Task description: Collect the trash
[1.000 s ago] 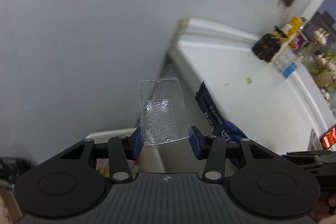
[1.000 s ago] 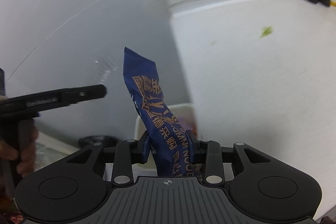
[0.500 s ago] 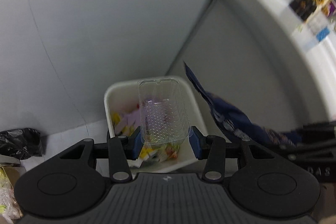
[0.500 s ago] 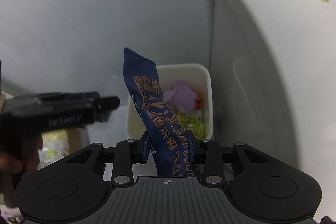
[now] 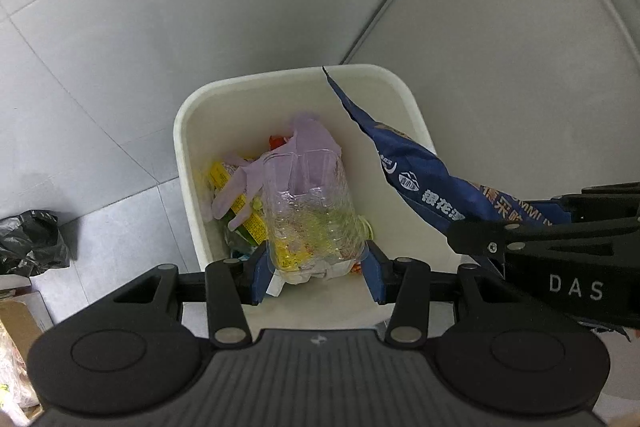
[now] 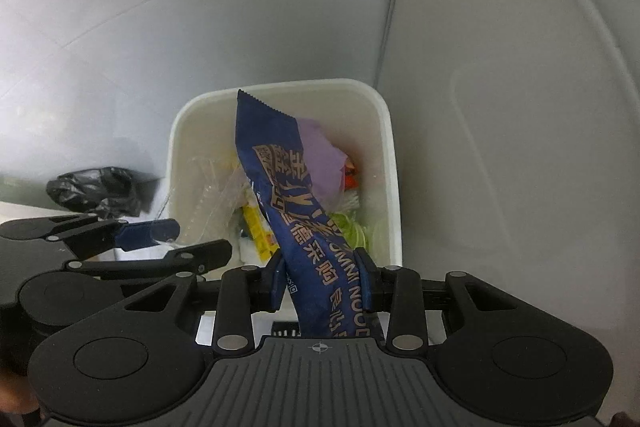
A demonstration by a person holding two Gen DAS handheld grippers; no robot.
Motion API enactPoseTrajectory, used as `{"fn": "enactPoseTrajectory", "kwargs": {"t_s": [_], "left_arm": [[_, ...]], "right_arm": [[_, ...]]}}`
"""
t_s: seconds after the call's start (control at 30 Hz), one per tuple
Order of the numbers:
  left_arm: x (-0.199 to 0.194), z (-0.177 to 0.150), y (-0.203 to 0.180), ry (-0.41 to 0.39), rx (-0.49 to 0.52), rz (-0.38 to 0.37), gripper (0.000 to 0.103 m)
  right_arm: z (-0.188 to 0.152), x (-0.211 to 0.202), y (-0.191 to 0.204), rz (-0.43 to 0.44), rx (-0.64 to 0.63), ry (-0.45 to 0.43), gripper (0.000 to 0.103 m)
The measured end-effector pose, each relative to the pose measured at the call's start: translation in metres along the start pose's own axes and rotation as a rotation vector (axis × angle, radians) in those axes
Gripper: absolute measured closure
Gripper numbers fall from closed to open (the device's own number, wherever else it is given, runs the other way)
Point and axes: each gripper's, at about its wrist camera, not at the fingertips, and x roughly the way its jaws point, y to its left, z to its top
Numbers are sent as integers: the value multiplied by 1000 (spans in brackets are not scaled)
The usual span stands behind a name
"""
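My left gripper [image 5: 318, 269] is shut on a clear plastic tray [image 5: 310, 203], which it holds above the open white trash bin [image 5: 182, 147]. My right gripper [image 6: 320, 277] is shut on a blue snack wrapper [image 6: 280, 179] with orange print, over the same bin [image 6: 390, 155]. In the left wrist view the wrapper [image 5: 408, 167] juts in from the right with the right gripper's body behind it. In the right wrist view the left gripper [image 6: 160, 239] shows at the lower left with the clear tray [image 6: 208, 195]. The bin holds a purple glove [image 5: 256, 179] and yellow and green scraps.
A crumpled black bag [image 5: 30, 243] lies on the grey tiled floor left of the bin. A white cabinet side [image 5: 520, 67] rises right behind the bin. A cardboard box [image 5: 16, 319] sits at the lower left edge.
Both grippers have dropped and tipped downward, from the wall and countertop to right above the bin, which now fills the middle of both views. Both still hold their items.
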Motion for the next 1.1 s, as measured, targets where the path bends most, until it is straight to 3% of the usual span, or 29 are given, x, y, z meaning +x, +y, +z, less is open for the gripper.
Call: {"fn": "enactPoseTrajectory", "kwargs": {"t_s": [0.1,0.23,0.33,0.43,0.8,1.1], "left_arm": [[2,2,2,2,4,5,58],[1,4,2,-6,-6,33,37],[2,5,7,-3,-25,31,30],[2,4,9,-5,-27,36,25],[-7,-1,4,-24,-29,47,16],[-39,-27,-6,-9,-94,44,9]], "right_arm": [[-2,1,1,-5,12,-21,66],[-13,-4,-1,24,46,-39,56],[-11,-3,-13,43,68,-45,43],[-13,-4,-14,58,74,-51,37],[-12,-28,-5,101,-28,-104,33],[-43,-82,-3,123,-137,-159,27]]}}
